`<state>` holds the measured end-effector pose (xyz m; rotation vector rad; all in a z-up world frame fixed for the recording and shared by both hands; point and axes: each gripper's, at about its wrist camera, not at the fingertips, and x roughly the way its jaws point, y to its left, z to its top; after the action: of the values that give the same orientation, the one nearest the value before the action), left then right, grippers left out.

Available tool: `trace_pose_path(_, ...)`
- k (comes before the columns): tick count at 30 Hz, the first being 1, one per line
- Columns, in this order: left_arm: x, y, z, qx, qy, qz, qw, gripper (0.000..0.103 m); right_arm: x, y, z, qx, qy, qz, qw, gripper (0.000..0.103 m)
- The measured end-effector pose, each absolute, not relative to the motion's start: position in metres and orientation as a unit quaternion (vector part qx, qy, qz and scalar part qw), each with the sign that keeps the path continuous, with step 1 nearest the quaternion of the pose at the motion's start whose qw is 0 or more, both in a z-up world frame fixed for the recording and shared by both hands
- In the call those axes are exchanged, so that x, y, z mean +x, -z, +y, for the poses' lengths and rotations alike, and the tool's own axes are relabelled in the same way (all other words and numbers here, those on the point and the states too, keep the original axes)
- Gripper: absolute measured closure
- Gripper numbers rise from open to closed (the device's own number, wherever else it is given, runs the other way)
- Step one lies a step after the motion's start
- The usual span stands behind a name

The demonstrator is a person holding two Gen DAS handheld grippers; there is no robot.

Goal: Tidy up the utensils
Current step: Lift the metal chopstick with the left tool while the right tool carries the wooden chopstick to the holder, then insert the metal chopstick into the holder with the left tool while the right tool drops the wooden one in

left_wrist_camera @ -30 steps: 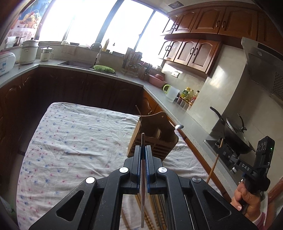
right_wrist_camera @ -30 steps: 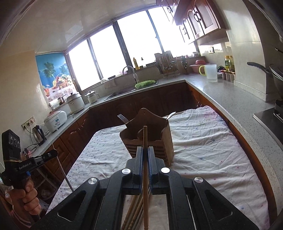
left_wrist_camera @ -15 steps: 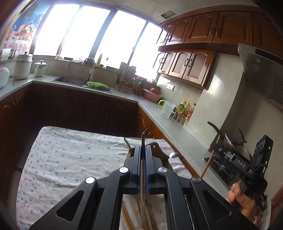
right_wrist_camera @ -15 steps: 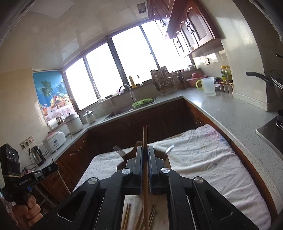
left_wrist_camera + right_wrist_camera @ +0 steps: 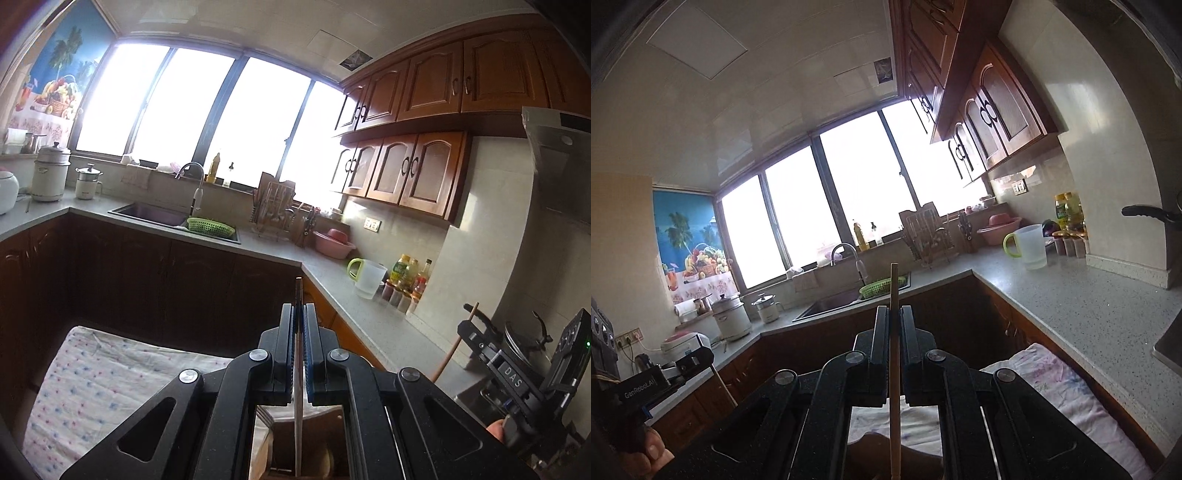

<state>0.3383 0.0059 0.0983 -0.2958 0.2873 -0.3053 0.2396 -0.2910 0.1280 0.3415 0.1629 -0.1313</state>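
Now that both of your wrists have tipped upward over the last second, the wooden utensil holder that sat squarely ahead of each camera has slipped down to the very bottom edge, so you are looking at windows and cabinets instead of your target. Your left gripper (image 5: 300, 310) is pinched tight on a dark chopstick (image 5: 298, 398), which stands upright between the pads with its tip poking above them and its lower end hanging over the utensil holder (image 5: 325, 458), only a sliver of which shows beneath the jaws. Your right gripper (image 5: 894, 314) is likewise closed hard on a pale wooden chopstick (image 5: 894, 369), also upright, its lower end dropping past the frame over a brown shape that is probably the same holder, though too little shows to be sure. The dotted tablecloth (image 5: 96, 373) lies below and to the left in the left view. Judging by this, you have carried both sticks above the holder and turned them vertical, which suggests the drop into a compartment comes next. Because neither camera shows the slots, you cannot confirm which compartment each stick is over; lower slowly and let the tips find the opening before you release, or a stick may catch the rim and tip out onto the cloth.
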Motion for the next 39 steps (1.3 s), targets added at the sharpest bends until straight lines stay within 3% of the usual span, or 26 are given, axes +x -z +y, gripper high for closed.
trace_pose_path(7, 0.369, -0.045, -0.023, -0.158, 0.134, 0.166, 0.964, 0.101, 0.253, -0.082, -0.289, 0.164, 0.076, 0.075, 0.981, 0.098)
trace_pose_path(14, 0.389, -0.012, -0.042, -0.140, 0.139, 0.199, 0.960, 0.101, 0.258, -0.051, -0.280, 0.147, 0.066, 0.118, 0.980, 0.098)
trace_pose_path(28, 0.386, -0.028, -0.021, -0.135, 0.139, 0.210, 0.958, 0.099, 0.262, -0.044, -0.284, 0.152, 0.062, 0.156, 0.974, 0.097)
trace_pose_path(31, 0.384, -0.029, -0.017, -0.143, 0.142, 0.221, 0.954, 0.099, 0.262, -0.045, -0.287, 0.164, 0.059, 0.164, 0.971, 0.092)
trace_pose_path(33, 0.381, -0.033, -0.012, -0.145, 0.142, 0.228, 0.952, 0.088, 0.261, -0.047, -0.290, 0.177, 0.055, 0.167, 0.969, 0.086)
trace_pose_path(34, 0.377, -0.035, -0.009, -0.147, 0.140, 0.229, 0.952, 0.081, 0.258, -0.048, -0.291, 0.182, 0.054, 0.167, 0.968, 0.076)
trace_pose_path(35, 0.372, -0.038, -0.005, -0.149, 0.135, 0.228, 0.953, 0.064, 0.255, -0.051, -0.292, 0.188, 0.051, 0.163, 0.967, 0.059)
trace_pose_path(36, 0.366, -0.041, -0.002, -0.152, 0.132, 0.224, 0.954, 0.054, 0.251, -0.054, -0.293, 0.192, 0.051, 0.159, 0.967, 0.052)
trace_pose_path(38, 0.354, -0.045, 0.005, -0.153, 0.126, 0.221, 0.955, 0.045, 0.242, -0.062, -0.294, 0.195, 0.054, 0.151, 0.968, 0.039)
trace_pose_path(39, 0.348, -0.046, 0.009, -0.155, 0.124, 0.222, 0.955, 0.042, 0.238, -0.066, -0.294, 0.197, 0.052, 0.147, 0.968, 0.037)
